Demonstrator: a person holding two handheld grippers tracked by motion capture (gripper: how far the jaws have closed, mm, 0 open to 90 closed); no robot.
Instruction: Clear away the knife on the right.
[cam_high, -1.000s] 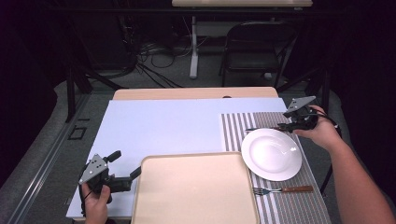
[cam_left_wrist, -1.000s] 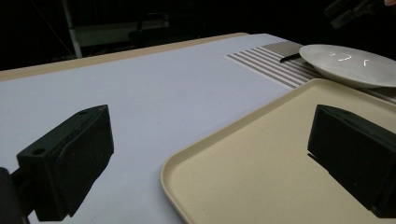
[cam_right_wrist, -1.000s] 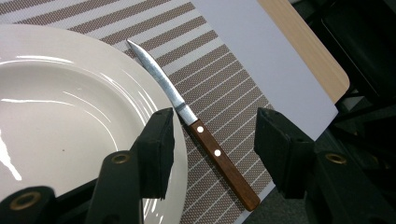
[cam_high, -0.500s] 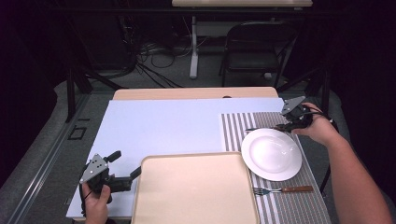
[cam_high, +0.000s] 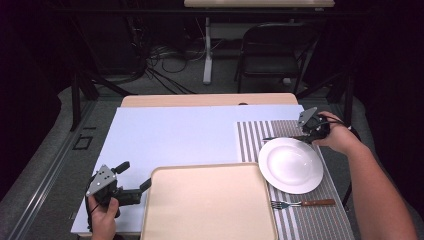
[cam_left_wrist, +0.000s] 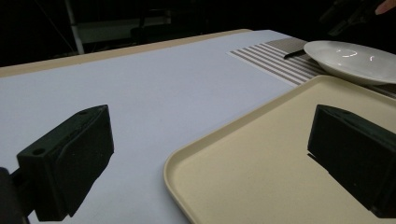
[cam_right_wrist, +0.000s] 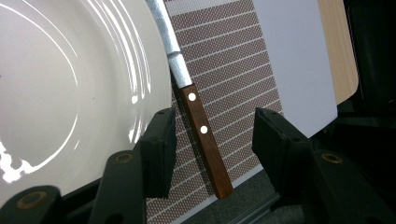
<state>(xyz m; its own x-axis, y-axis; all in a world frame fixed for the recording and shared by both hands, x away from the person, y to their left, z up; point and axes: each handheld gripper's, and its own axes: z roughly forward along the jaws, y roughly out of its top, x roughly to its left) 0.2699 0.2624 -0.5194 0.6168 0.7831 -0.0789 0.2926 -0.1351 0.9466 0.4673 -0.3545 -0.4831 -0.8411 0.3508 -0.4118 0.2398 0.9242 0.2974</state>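
Your right gripper (cam_right_wrist: 210, 140) hovers over the knife (cam_right_wrist: 198, 121), jaws part open with the wooden handle between them, and they have just been closing a little; the pads do not press it yet, so the pick-up is not done. The knife lies on the striped placemat (cam_right_wrist: 233, 70) just beside the plate (cam_right_wrist: 70, 84), which sits by one jaw. Its long axis runs away from your jaws, handle end nearest you, blade pointing ahead. Your left gripper (cam_left_wrist: 210, 154) stands wide open, empty, astride the tray's (cam_left_wrist: 261, 172) corner.
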